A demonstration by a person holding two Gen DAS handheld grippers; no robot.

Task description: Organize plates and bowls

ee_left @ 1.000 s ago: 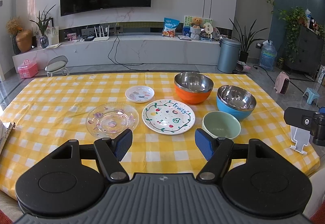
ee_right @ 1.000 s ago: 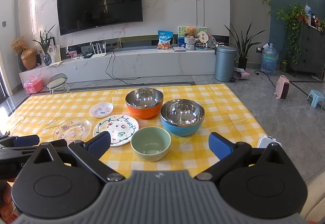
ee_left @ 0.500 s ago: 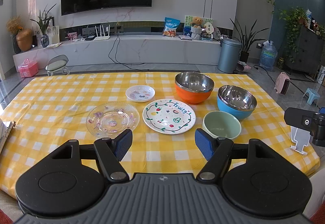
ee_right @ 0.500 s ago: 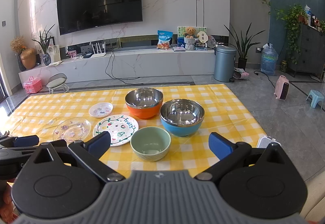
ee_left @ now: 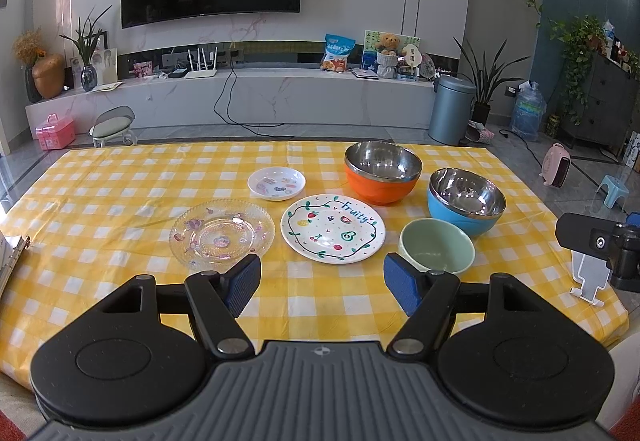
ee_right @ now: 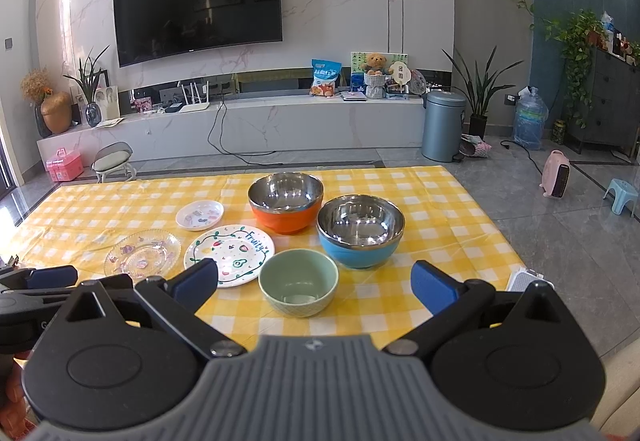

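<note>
On the yellow checked tablecloth lie a clear glass plate, a white "Fruity" plate and a small white saucer. Behind and to the right stand an orange steel-lined bowl, a blue steel-lined bowl and a small green bowl. My left gripper hovers open over the near table edge, in front of the plates. In the right wrist view the right gripper is open too, with the green bowl just ahead between its fingers, untouched. The left gripper shows at the far left there.
A ring binder lies at the table's left edge. A white phone stand and a black camera mount sit at the right front corner. Behind the table are a TV wall, a low cabinet, a grey bin and a stool.
Almost nothing has moved; the left view has shifted only very slightly. Both grippers stay open and the dishes rest where they were.
</note>
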